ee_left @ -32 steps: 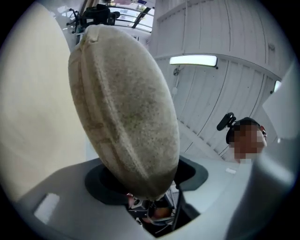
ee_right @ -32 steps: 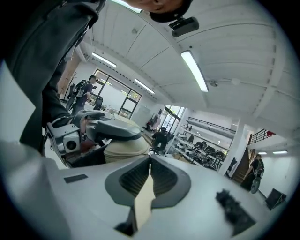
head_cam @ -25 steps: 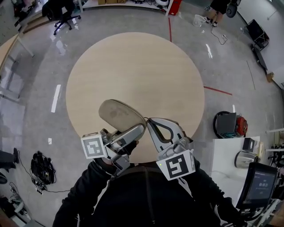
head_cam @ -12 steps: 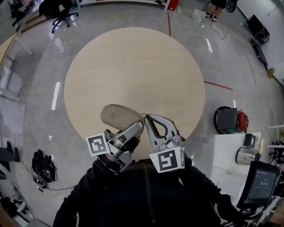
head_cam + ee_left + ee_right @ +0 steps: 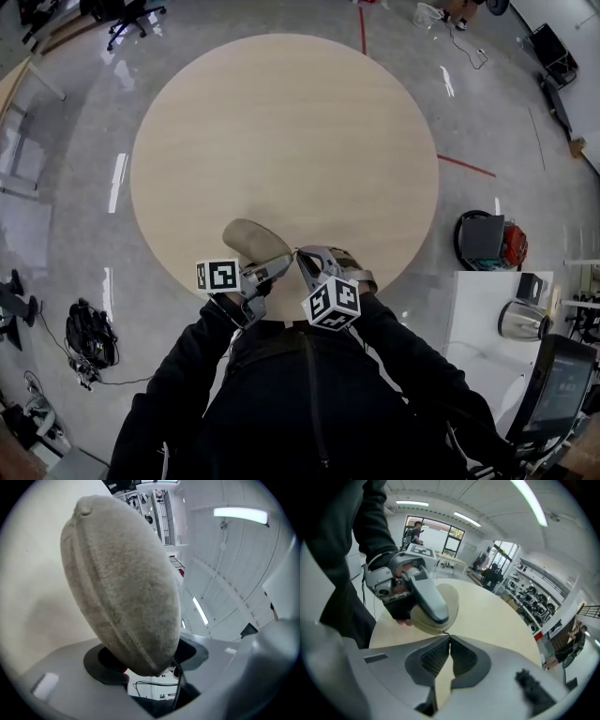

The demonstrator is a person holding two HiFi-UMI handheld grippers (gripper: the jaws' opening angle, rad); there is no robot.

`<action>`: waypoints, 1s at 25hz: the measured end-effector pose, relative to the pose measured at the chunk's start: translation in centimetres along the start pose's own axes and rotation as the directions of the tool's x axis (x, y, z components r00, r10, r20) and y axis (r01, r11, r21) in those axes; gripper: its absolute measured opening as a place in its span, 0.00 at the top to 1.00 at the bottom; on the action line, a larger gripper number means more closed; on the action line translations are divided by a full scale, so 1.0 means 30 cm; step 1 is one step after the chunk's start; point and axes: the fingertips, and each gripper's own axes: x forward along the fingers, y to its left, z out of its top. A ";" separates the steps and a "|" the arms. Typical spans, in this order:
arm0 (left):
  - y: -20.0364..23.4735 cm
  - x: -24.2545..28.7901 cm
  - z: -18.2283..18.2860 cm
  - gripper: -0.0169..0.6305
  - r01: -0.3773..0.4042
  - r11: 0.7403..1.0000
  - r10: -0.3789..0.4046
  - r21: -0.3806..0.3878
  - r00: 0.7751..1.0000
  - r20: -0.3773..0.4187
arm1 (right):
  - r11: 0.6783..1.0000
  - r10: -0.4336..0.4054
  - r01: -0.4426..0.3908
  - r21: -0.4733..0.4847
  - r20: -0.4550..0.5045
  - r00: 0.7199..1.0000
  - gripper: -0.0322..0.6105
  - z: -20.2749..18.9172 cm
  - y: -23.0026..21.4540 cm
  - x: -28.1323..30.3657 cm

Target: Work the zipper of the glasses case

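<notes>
The grey-beige oval glasses case [image 5: 248, 236] is held just over the near edge of the round wooden table [image 5: 281, 122]. My left gripper [image 5: 278, 262] is shut on the case's near end. In the left gripper view the case [image 5: 122, 583] fills the frame and sits between the dark pads [image 5: 101, 660]; the jaws have just eased open slightly with the case still between them. My right gripper [image 5: 300, 255] is shut, its tips [image 5: 449, 637] meeting at the case's [image 5: 450, 597] seam on a small dark zipper pull [image 5: 446, 633]. The left gripper's finger [image 5: 431, 599] lies across the case.
A white side table with a kettle [image 5: 520, 321] and a monitor [image 5: 555, 384] stands at the right. A black and red bag [image 5: 487, 251] lies on the floor near it. A cable bundle [image 5: 89, 342] lies at the left. The person's dark sleeves fill the foreground.
Both grippers have sunk together with the case, from high above the table down to its near edge. The grips look the same.
</notes>
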 end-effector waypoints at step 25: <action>0.188 -0.102 0.008 0.24 -0.377 0.197 0.864 0.905 0.504 0.022 | 0.991 0.130 -0.125 0.051 -0.115 0.985 0.94 -0.168 0.139 0.140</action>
